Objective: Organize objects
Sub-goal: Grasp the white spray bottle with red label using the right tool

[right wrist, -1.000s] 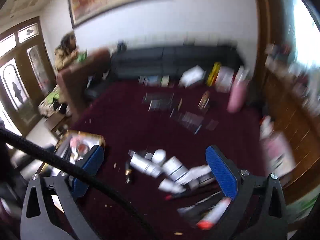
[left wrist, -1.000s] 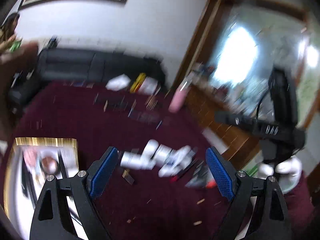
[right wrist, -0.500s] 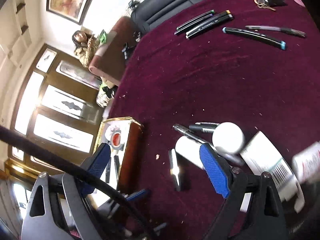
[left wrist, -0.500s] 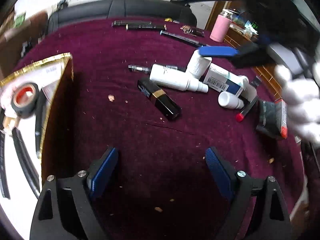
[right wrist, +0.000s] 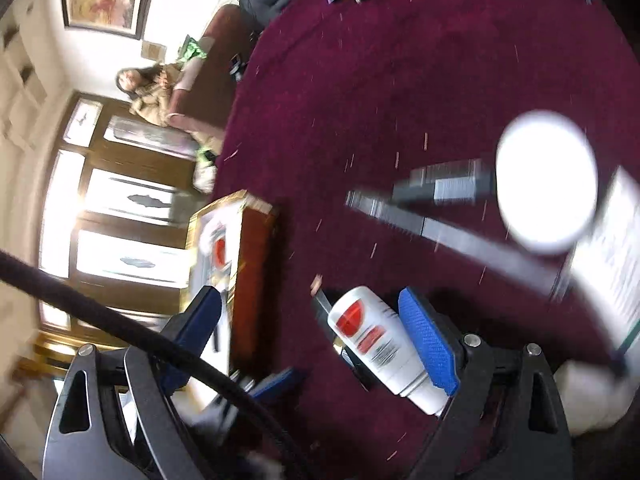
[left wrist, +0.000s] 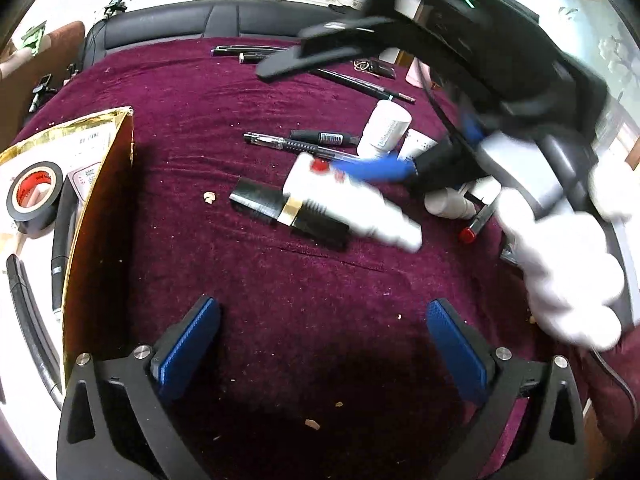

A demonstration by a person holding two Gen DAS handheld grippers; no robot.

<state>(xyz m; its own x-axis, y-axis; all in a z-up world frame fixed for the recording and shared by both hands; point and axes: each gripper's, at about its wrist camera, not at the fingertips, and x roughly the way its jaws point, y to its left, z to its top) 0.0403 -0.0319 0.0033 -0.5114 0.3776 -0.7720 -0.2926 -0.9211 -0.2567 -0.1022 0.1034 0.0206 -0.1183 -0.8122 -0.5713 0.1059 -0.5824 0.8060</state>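
On the maroon cloth lies a white bottle with a red mark, resting against a black tube with a gold band. My right gripper, held by a white-gloved hand, stands open around the white bottle. The bottle lies beside the right-hand blue pad, and the other pad is well clear of it. My left gripper hovers low over bare cloth nearer the front. Its jaws are opening and hold nothing.
A gold-rimmed box at the left holds a black tape roll and dark tools. Two pens, a white jar, a small white bottle and a red-tipped pen lie nearby. More pens lie far back.
Both grippers have dropped from looking across the room to close over the table. The right gripper has rolled and come down around the white bottle. The left jaws stand wider.
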